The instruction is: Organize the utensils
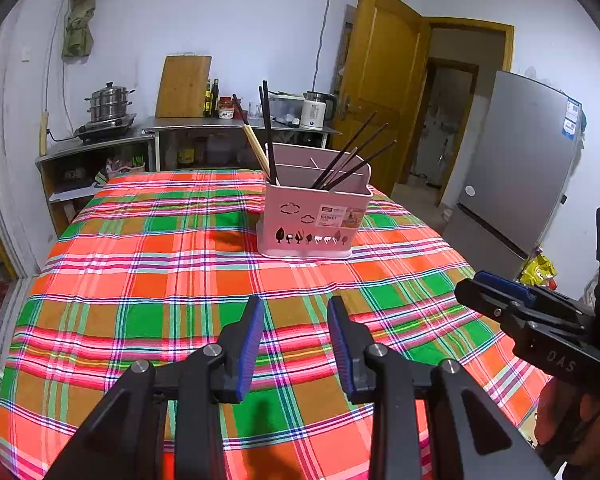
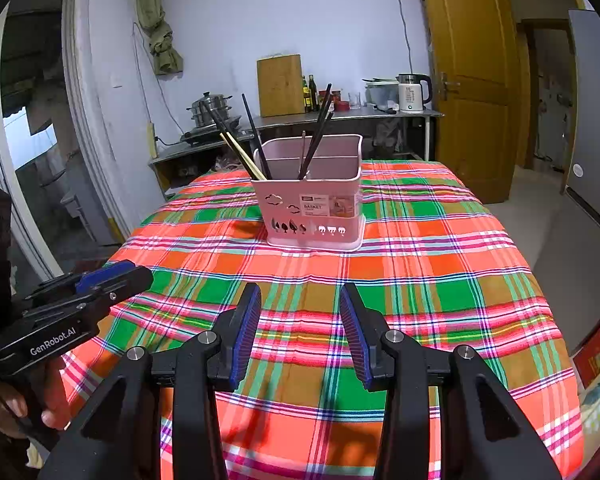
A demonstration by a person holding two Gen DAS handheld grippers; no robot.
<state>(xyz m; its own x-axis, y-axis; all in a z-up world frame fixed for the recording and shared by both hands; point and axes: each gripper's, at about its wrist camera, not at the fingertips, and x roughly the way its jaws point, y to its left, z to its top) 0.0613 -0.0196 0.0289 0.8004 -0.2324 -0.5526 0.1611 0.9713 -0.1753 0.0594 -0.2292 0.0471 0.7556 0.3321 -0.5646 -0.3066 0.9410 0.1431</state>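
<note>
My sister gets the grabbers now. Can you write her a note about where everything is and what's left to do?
Left gripper: open, empty, hovering over the plaid tablecloth.
Right gripper: open, empty, hovering beside it.
Pink utensil basket: upright mid-table, ahead of both grippers.
Dark chopsticks and light wooden chopsticks: already standing in the basket, leaning different ways, in separate compartments.
Done: no loose utensils visible on the cloth.
Left: probably only tidying or regrouping the chopsticks.

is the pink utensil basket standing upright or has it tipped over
Upright. The pink basket sits flat on its base on the plaid tablecloth, open top facing up, with the chopsticks leaning out of its compartments.
</note>
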